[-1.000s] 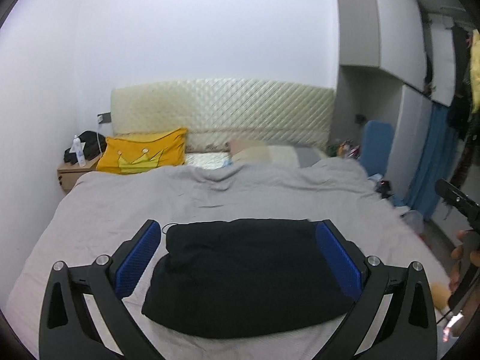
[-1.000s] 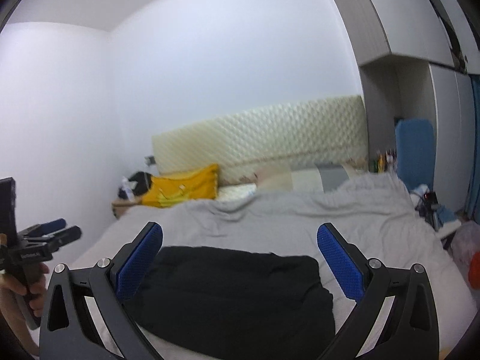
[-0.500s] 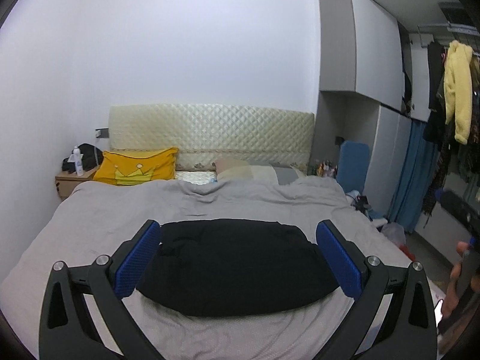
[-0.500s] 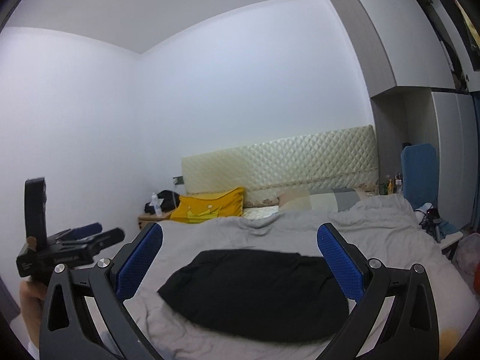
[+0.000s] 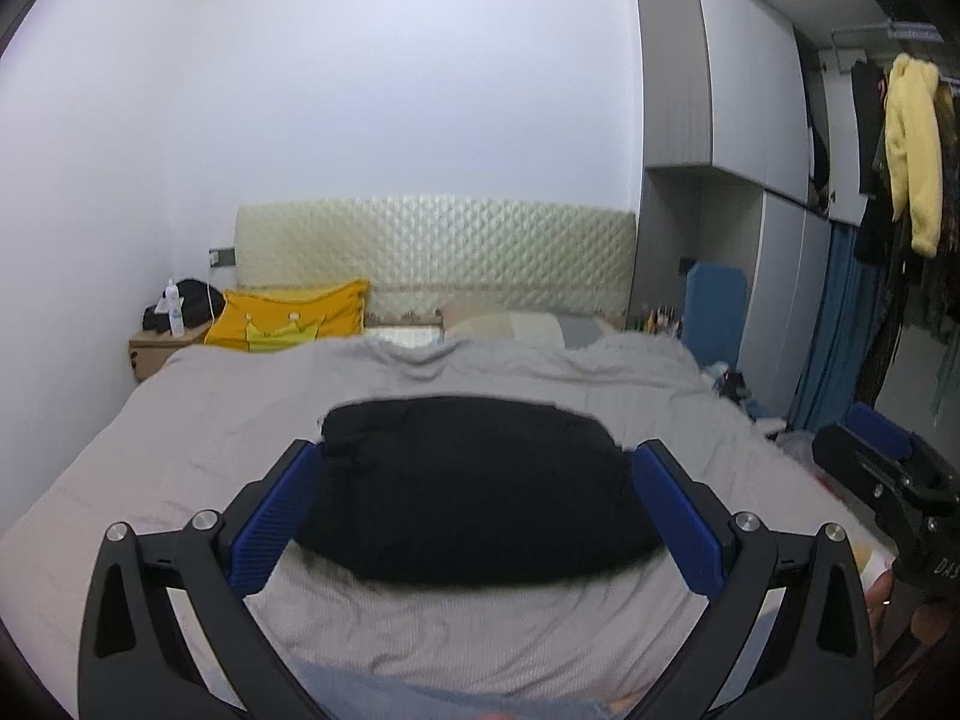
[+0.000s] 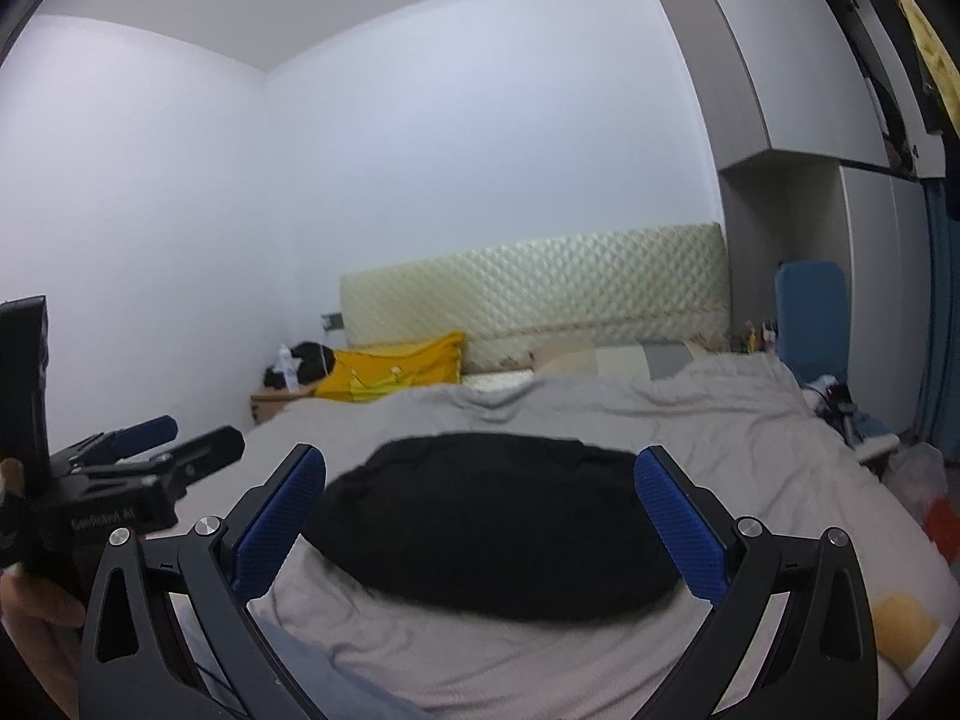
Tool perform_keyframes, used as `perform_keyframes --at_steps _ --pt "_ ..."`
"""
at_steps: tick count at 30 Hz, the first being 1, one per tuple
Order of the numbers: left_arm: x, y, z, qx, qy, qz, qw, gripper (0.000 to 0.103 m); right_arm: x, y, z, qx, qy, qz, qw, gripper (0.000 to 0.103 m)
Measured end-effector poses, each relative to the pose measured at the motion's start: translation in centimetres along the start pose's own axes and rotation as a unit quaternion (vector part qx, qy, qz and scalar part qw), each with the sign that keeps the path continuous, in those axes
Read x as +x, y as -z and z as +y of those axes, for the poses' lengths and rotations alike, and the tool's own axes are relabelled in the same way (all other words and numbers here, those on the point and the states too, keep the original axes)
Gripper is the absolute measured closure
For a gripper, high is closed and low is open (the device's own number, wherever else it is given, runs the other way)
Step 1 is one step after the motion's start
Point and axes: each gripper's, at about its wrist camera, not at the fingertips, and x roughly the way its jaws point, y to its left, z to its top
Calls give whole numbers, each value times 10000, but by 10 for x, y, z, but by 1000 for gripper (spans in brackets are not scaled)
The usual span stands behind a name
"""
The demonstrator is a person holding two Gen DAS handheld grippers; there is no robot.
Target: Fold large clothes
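Note:
A black garment lies folded into a compact rounded bundle on the grey bed cover; it also shows in the right wrist view. My left gripper is open and empty, held back from the bundle and above the bed's near edge. My right gripper is open and empty too, likewise back from the bundle. Each gripper shows at the edge of the other's view: the right one and the left one.
A yellow pillow and a quilted headboard are at the bed's far end. A nightstand stands far left. Grey wardrobes, a blue chair and hanging clothes fill the right side.
Both grippers have pulled back and risen from the black bundle, so it looks smaller and farther. The bundle itself has not moved. Both jaws stay open.

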Motion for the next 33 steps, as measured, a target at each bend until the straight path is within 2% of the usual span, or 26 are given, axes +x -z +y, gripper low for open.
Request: perform_keyframes --at_steps 8,23,28,33 --pt "27 26 -3 36 -109 521 9986 0 22 32 -2 76 162 427 9989 0" --pt "45 39 -2 -84 -63 874 9961 0 37 49 -12 188 380 689 9967 0" --pt "42 38 -2 -35 -170 827 9964 0 37 50 -12 177 423 704 9965 0" --pt "39 38 11 -255 -230 804 9962 0 36 50 -11 173 445 699 9964 0"
